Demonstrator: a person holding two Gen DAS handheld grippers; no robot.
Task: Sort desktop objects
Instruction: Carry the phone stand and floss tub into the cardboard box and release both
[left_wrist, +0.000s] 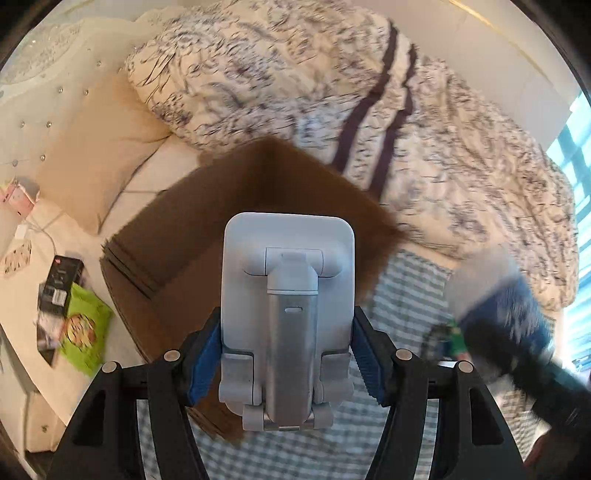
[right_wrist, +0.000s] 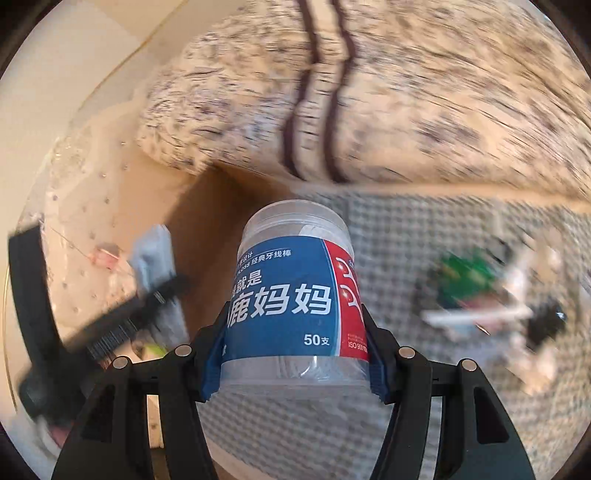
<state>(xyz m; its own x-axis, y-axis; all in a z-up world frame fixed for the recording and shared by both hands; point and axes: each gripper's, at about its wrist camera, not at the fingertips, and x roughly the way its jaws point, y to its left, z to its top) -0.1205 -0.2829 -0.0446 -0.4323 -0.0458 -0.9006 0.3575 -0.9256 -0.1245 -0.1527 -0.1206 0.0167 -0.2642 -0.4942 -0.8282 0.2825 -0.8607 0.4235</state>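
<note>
My left gripper (left_wrist: 288, 354) is shut on a folded grey phone stand (left_wrist: 288, 258), its blue pads pressing on both sides. The stand hangs over an open brown cardboard box (left_wrist: 177, 236). My right gripper (right_wrist: 295, 362) is shut on a clear plastic jar (right_wrist: 291, 280) with a blue and red label, held above the checked cloth (right_wrist: 388, 236) with the box's brown wall (right_wrist: 207, 229) behind it. In the left wrist view the right gripper (left_wrist: 517, 350) is a dark blur at the right. In the right wrist view the other gripper (right_wrist: 110, 325) and the grey stand (right_wrist: 155, 254) show blurred at the left.
A patterned duvet (left_wrist: 295, 74) is heaped behind the box on a bed, with a beige pillow (left_wrist: 99, 155) to its left. A green packet (left_wrist: 85, 325) and a black box (left_wrist: 61, 280) lie on a white surface at the left. Blurred small items (right_wrist: 469, 280) lie on the checked cloth.
</note>
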